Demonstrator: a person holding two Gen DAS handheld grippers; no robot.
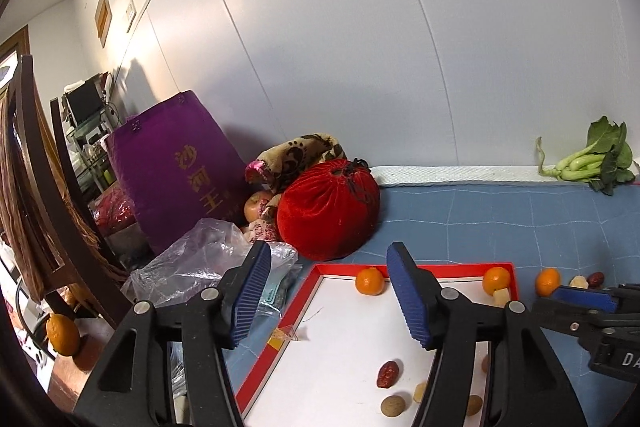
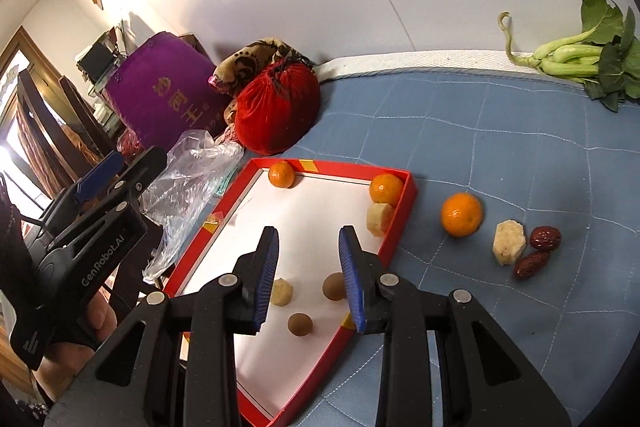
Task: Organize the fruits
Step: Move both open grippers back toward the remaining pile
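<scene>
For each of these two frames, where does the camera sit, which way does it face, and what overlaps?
Left wrist: on the left gripper, looking over the red tray toward the wall; its open fingers show, the right gripper at right.
Right wrist: on the right gripper, facing the same way; open fingers, left gripper at left.
Shared: tray, loose orange, red pouch, greens.

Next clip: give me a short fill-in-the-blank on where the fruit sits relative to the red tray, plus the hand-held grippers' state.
1. Inside the red tray lie ____ oranges, one and another, both along its far edge.
2. One orange rests outside the tray on the ____ quilted cloth.
3. The two red dates lie beside a pale fruit chunk, ____ the tray.
4. The right hand-held gripper holds ____.

Missing words: two; blue; outside; nothing
</scene>
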